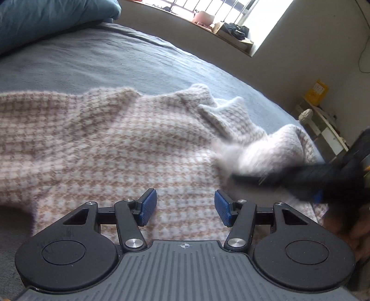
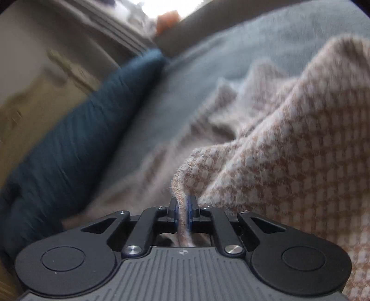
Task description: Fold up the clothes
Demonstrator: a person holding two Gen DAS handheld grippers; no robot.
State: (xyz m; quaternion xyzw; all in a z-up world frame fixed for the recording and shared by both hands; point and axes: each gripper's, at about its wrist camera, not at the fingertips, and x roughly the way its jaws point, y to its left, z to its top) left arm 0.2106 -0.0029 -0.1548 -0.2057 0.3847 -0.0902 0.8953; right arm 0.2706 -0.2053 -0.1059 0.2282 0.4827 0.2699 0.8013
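Note:
A fluffy knit sweater [image 1: 115, 143] in a tan-and-white check lies spread on the grey-blue bed sheet [image 1: 115, 58]. My left gripper [image 1: 185, 208] hovers open over the sweater's near part, with nothing between its blue pads. At the right of the left wrist view, my right gripper [image 1: 239, 178] is a dark blur lifting a bunched white edge of the knit. In the right wrist view, the right gripper [image 2: 183, 213] is shut on a raised fold of the sweater [image 2: 289, 139], and the fabric runs between its pads.
A dark blue pillow [image 1: 46, 18] lies at the head of the bed [image 2: 81, 129]. Beyond the bed, a window sill holds a pink bowl [image 1: 203, 17] and dark items [image 1: 235, 31]. A yellow box [image 1: 316, 89] and a low shelf [image 1: 323, 125] stand by the right wall.

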